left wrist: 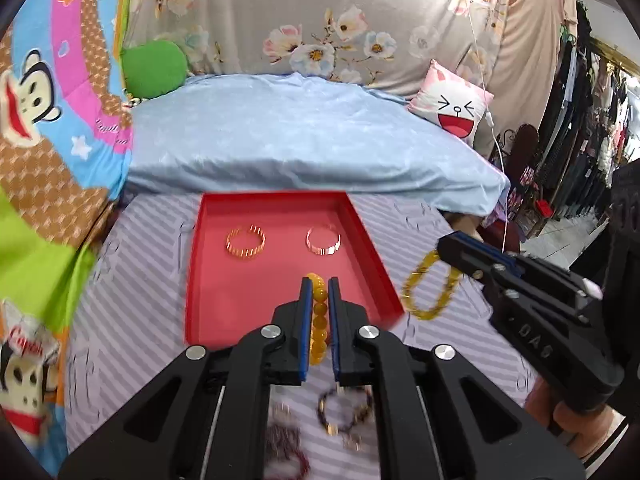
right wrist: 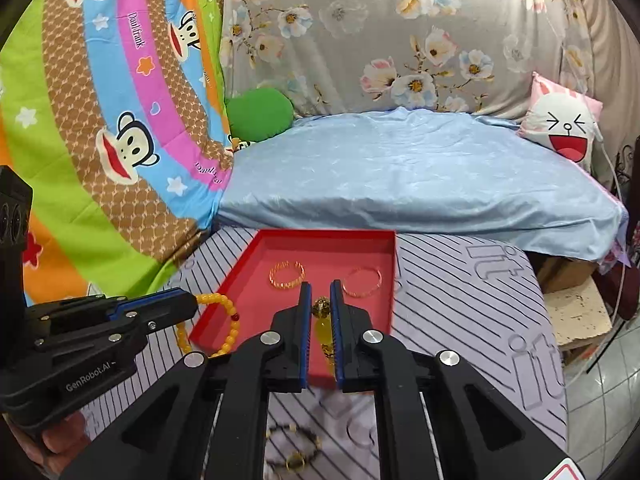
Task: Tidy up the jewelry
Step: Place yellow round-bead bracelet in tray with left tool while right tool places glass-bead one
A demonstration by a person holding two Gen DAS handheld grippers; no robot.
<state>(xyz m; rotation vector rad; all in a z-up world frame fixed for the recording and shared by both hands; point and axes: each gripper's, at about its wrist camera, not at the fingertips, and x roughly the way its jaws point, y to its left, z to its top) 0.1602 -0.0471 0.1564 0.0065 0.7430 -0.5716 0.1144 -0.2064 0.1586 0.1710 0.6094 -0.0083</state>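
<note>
My left gripper [left wrist: 320, 282] is shut on an orange bead bracelet [left wrist: 319, 320] and hovers over the near edge of a red tray [left wrist: 240, 300]. From the right wrist view, the left gripper [right wrist: 194, 304] dangles that orange bracelet [right wrist: 230, 322] over the tray's left rim. My right gripper [right wrist: 320, 284] is shut on a yellow bracelet [right wrist: 323, 330] with a gold bead. It hangs as a loop, the yellow bracelet [left wrist: 430, 290], below the right gripper [left wrist: 444, 246], just right of the tray. Inside the tray [right wrist: 260, 300] lie a gold bangle [left wrist: 245, 240] [right wrist: 287, 274] and a rose-gold bangle [left wrist: 323, 241] [right wrist: 362, 280].
Dark bead bracelets [left wrist: 346, 412] [right wrist: 294, 444] and a reddish one [left wrist: 286, 444] lie on the striped purple cloth [left wrist: 140, 320] below the grippers. A blue quilt [left wrist: 300, 140] is piled behind the tray. A cartoon blanket [right wrist: 100, 140] hangs at left. The floor [right wrist: 600, 392] drops off at right.
</note>
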